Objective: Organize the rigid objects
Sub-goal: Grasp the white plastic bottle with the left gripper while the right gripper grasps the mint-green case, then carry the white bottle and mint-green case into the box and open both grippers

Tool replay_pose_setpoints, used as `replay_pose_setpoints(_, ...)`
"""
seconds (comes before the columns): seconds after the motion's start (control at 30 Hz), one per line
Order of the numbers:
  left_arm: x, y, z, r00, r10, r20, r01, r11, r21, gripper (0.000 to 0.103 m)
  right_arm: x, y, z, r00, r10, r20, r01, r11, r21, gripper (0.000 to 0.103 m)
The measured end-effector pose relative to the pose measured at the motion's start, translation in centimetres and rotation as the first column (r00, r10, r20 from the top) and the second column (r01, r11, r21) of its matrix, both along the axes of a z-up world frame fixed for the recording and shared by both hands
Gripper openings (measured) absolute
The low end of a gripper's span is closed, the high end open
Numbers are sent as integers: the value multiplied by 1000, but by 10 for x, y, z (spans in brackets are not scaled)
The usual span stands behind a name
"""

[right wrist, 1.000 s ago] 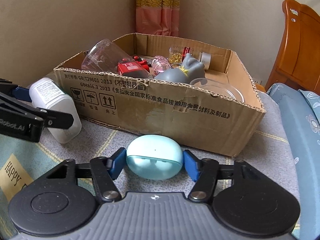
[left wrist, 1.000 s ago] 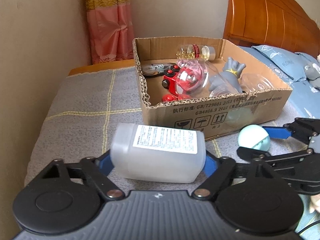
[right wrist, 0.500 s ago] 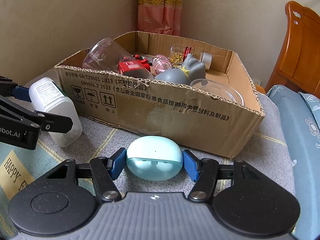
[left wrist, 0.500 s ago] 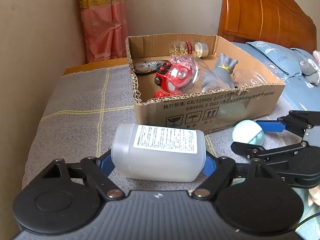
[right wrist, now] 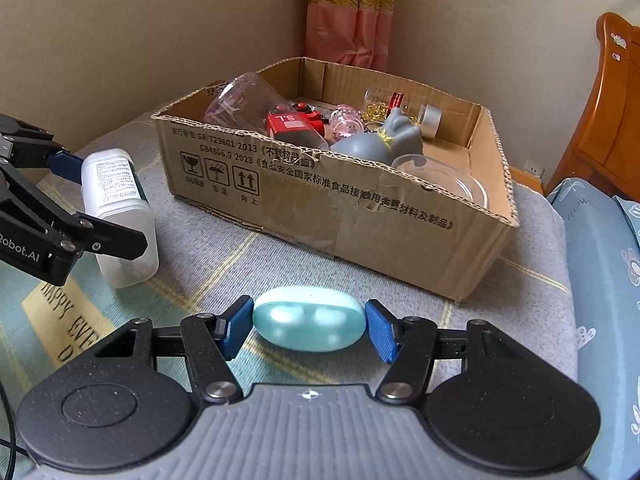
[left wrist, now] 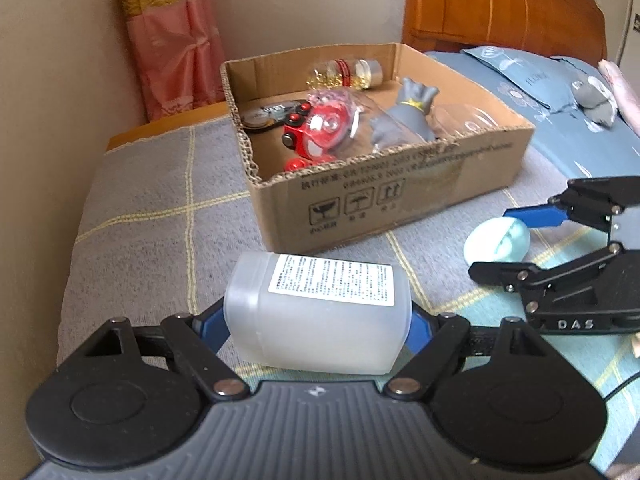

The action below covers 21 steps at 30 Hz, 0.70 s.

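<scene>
My left gripper is shut on a white plastic bottle with a printed label, held sideways above the grey checked blanket; the bottle also shows in the right wrist view. My right gripper is shut on a pale blue oval case, also in the left wrist view. A cardboard box lies ahead of both, holding a red toy car, a grey figurine, a clear cup and a small jar.
A beige wall runs along the left. A pink curtain hangs in the corner. A wooden headboard and blue bedding lie to the right. A clear glass dish sits in the box's near right corner.
Both grippers have lifted and pulled back from the box with their objects still held. The box now looks smaller and I see more of its inside.
</scene>
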<state>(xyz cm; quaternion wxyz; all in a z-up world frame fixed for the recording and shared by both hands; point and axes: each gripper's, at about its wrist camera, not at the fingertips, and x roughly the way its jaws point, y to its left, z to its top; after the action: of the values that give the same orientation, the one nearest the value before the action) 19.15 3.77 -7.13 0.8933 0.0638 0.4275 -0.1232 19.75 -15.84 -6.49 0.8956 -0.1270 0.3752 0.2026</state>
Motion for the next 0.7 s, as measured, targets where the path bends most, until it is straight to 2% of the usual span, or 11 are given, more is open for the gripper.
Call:
replay_pose_setpoints(0.2, -11, -7, 11, 999, -41, 5, 41, 999, 30, 83, -13, -12, 13, 1000, 3, 0, -3, 1000, 15, 66)
replay_pose_setpoints(0.7, -32, -18, 43, 992, -124, 2, 123, 991, 45, 83, -36, -33, 45, 1000, 16, 15, -17, 999, 48, 66)
